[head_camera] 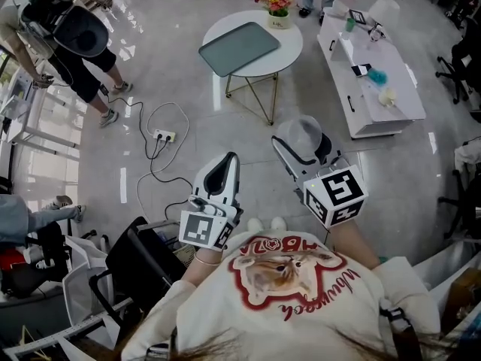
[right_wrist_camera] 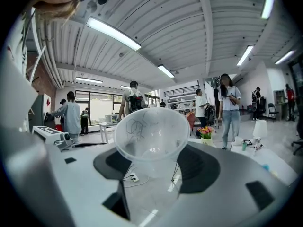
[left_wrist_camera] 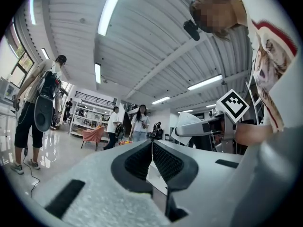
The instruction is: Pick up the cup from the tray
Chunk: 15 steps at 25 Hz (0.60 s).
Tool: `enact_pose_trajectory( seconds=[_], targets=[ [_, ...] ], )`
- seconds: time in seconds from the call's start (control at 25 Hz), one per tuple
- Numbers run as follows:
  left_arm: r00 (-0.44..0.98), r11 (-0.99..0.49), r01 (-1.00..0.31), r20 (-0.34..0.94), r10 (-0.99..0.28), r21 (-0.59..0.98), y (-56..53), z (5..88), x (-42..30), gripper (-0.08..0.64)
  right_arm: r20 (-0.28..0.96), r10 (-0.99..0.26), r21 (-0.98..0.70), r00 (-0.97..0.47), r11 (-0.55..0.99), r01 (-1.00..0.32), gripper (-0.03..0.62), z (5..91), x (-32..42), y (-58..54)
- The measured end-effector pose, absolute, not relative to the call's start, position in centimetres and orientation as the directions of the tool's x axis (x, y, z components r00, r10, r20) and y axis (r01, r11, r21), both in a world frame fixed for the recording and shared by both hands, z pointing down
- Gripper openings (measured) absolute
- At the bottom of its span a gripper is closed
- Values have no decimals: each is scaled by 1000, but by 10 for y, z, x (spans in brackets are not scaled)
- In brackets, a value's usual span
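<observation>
Item: clear cup [right_wrist_camera: 151, 126], clamped in right hand-held gripper [right_wrist_camera: 154, 164], well apart from tray [head_camera: 239, 47] on round worktop [head_camera: 289, 51]; left hand-held gripper [left_wrist_camera: 152, 157] closed, empty; pick-up apparently complete, next calls for a steady hold.

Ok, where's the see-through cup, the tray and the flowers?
cup [right_wrist_camera: 151, 134]: right gripper view, on its clear side wall.
tray [head_camera: 239, 48]: head view, on its bare middle.
flowers [head_camera: 276, 1]: head view, on the blossoms.
</observation>
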<state>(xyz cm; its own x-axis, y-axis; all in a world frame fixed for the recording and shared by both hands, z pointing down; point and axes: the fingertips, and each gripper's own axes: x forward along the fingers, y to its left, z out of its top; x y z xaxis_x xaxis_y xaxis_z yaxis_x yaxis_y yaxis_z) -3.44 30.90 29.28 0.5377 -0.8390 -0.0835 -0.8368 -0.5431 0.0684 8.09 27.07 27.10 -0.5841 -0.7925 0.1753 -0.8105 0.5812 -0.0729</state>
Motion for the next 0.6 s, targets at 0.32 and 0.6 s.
enact_pose_trajectory(
  seconds=[0.32,0.6],
  targets=[
    [534,-538,-840,-78,-842,66,306,295,-43,15,173,-808,-86,-563,557,-826,298,271,82,263],
    [543,-548,-834,-78,-836,68,313,297,-45,15,169,-814,-72,-556,553,-830,298,269,78,267]
  ],
)
